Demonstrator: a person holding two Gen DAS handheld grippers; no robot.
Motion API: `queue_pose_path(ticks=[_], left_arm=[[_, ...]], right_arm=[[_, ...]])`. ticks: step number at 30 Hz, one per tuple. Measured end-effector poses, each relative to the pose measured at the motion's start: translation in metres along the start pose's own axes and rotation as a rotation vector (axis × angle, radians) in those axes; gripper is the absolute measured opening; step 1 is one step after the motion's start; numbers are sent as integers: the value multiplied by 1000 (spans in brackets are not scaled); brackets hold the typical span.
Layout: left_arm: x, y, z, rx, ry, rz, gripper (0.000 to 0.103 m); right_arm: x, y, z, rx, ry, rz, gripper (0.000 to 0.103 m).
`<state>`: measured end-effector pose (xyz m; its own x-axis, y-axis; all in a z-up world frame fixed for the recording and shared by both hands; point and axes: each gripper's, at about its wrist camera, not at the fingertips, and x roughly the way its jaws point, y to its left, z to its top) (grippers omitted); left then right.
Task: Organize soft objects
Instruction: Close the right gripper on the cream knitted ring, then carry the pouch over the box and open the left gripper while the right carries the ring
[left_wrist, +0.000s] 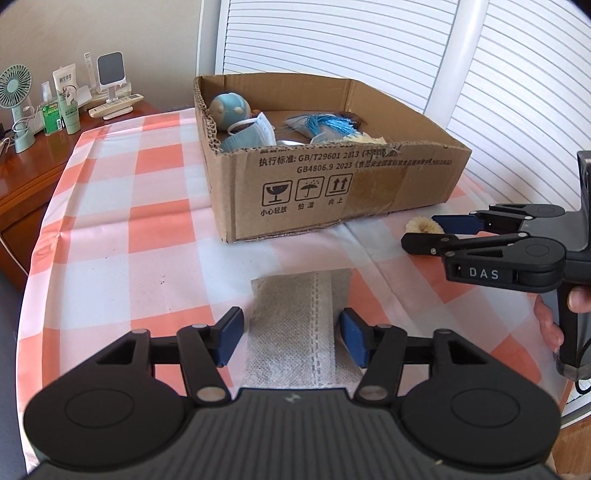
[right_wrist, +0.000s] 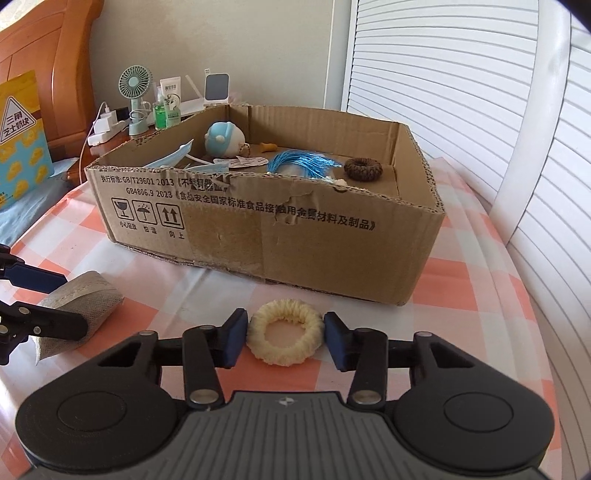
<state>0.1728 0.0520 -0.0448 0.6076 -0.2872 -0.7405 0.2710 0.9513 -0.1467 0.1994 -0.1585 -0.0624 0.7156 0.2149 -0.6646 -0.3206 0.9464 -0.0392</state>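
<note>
A grey fabric piece (left_wrist: 295, 314) with a stitched middle seam lies on the checked cloth. My left gripper (left_wrist: 291, 338) has a blue pad at each of its side edges. From the right wrist view this fabric (right_wrist: 92, 295) arches up between the left gripper's (right_wrist: 74, 301) fingers, squeezed. A cream fuzzy hair ring (right_wrist: 282, 355) lies in front of the cardboard box (right_wrist: 258, 236). My right gripper (right_wrist: 286, 339) has its pads touching both sides of the ring. The left wrist view shows the right gripper (left_wrist: 419, 232) low by the box's corner, the hair ring (left_wrist: 417, 224) mostly hidden behind it.
The open box (left_wrist: 332, 184) holds a blue plush ball (left_wrist: 229, 110), blue face masks (left_wrist: 251, 136), a blue tassel (right_wrist: 306, 164) and a brown hair ring (right_wrist: 364, 168). A wooden nightstand (left_wrist: 33, 177) with a fan and bottles stands left. A white slatted screen (right_wrist: 461, 92) runs behind.
</note>
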Motion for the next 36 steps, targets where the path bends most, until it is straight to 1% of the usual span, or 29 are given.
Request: queue_pose_path(ticks=[5,7,8,9,15,17,26,36], left_arm=[[1,-5,0,15,-1,15,60],[1,-6,0,10,-2,17,58],[1,-6,0,9,-3,17,55],[1,-6,0,12,-4,20,49],[-2,-7,0,23,-10,22,39],[-4,-8,0,27,-11,21,37],[-14,-11,2,67,0,4,33],[-38,-12,7,86,5,-44,32]], right_arm=[[-1,2,-1,-5,-2,-12,49],[-2,3,-2,-7,-1,-14,48],[-3,4,-2,-9,0,-13,48],[-4,5,-2,-10,0,-13,48],[-10,3,-4,-10,0,-15,48],[-14,3,-4,-10,-4,-14,48],[-34,2,-5,-21,-25,-11,48],[-58,1,-4,-38,-47,2,48]])
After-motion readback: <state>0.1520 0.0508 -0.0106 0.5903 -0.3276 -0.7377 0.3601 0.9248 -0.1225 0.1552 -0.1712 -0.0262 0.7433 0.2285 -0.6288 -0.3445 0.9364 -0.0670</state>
